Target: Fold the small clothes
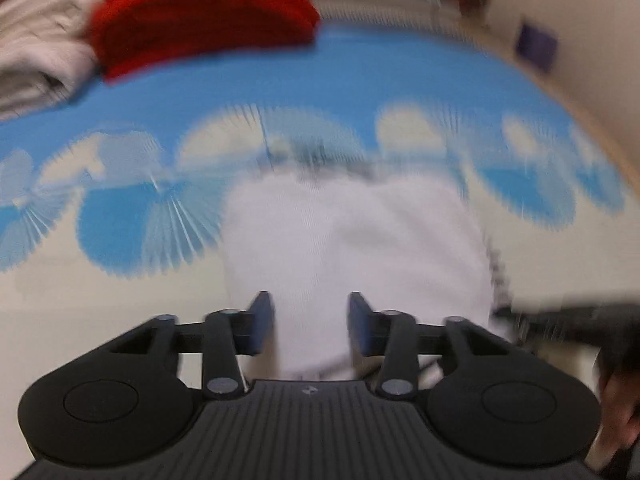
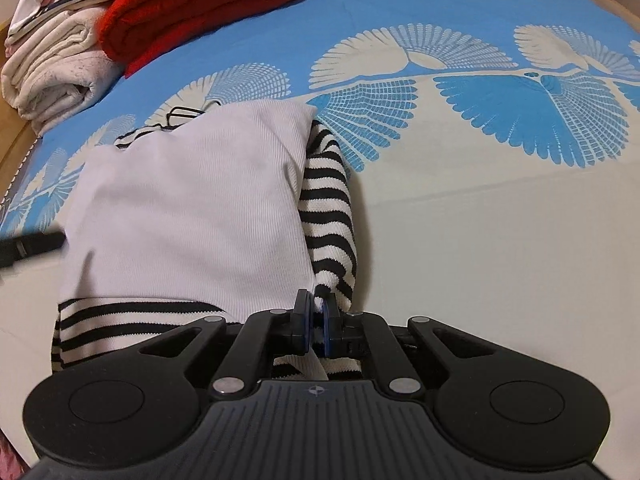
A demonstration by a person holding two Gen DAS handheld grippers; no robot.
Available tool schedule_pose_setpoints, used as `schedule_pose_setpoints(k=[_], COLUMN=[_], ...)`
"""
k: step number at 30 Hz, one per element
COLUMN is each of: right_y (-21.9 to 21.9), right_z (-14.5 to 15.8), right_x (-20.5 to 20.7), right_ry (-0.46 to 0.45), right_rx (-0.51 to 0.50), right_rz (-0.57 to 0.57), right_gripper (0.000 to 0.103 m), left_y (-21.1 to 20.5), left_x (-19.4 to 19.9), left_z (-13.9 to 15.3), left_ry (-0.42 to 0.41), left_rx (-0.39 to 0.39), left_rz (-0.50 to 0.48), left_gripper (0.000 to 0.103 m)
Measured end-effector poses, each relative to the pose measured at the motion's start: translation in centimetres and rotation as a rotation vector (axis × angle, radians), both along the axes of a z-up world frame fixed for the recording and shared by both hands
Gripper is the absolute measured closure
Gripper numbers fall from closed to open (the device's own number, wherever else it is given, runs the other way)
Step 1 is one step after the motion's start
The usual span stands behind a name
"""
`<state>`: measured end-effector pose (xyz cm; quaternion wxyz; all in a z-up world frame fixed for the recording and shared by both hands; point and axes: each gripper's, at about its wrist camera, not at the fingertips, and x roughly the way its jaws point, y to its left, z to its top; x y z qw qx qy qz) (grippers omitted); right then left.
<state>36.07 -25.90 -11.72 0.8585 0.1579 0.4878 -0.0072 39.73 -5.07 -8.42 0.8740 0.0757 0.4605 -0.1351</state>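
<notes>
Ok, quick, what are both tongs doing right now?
Left tongs: open, nothing gripped, white garment beyond them.
Right tongs: closed on the striped garment edge.

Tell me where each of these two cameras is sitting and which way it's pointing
Left wrist: rides on the left gripper, looking down its parted fingers at the pale garment; picture blurred; a hand shows at right.
Right wrist: rides on the right gripper, looking down at the striped garment, its jaws shut on that cloth.
Shared: pale garment, red folded cloth, blue patterned sheet.
</notes>
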Motion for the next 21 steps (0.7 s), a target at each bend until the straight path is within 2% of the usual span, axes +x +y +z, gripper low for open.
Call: schedule_pose_setpoints(k=[1,2,4,8,10,12,13,14,15,18,21], right_y=[0.1,0.3,0.6,1.4,1.3,1.1,1.0,1.1,1.2,1.7,1.5], right_z=[-0.1,-0.1,-0.1,0.6,1.0,1.0,0.9,0.8,0.8,1.0,1.9], right_x=[0.0,0.1,0.1,-0.1,-0.2,-0.2,-0.2,-0.2,-0.2,-0.2,-0.6], right_ry=[0.002,0.005,0.001,-0.019,-0.031,-0.031,-0.028,-0.025,-0.021,-0.027,-0.033], right_rx=[-0.008,-0.018,-0.034,-0.086,-0.086,-0.086,-0.087,-0.091,-0.095,-0.122,-0.102], right_rz=[-0.001,0.001,0.009,0.044,0.054,0.06,0.062,0.065,0.072,0.081,0.07], right_gripper=[0.098,0.098,0.098,0.097,0.097,0.097,0.097,0.097,0.097,0.097,0.095], left_y=[-0.5,-1.2,-1.8,-1.1,-0.7,-0.5,-0.5,-0.6,-0.7,-0.9,-0.9], left_x=[-0.2,-0.5,-1.4,-3.0,-3.9,-4.0,-3.8,-3.8,-3.9,-4.8,-6.3], left_z=[-1.5,-2.5,-2.1,0.8,1.5,0.1,-1.5,-2.6,-3.0,-1.9,-0.7], left_ry=[0.021,0.008,-0.039,-0.071,-0.043,0.028,0.079,0.095,0.083,0.058,0.025], left_rx=[0.056,0.126,0.178,0.179,0.177,0.188,0.214,0.235,0.247,0.257,0.277], left_rz=[-0.014,-0.036,-0.063,-0.074,-0.119,-0.153,-0.168,-0.173,-0.169,-0.151,-0.183], left_gripper=[0.057,0.056,0.054,0.054,0.054,0.054,0.053,0.052,0.048,0.048,0.048])
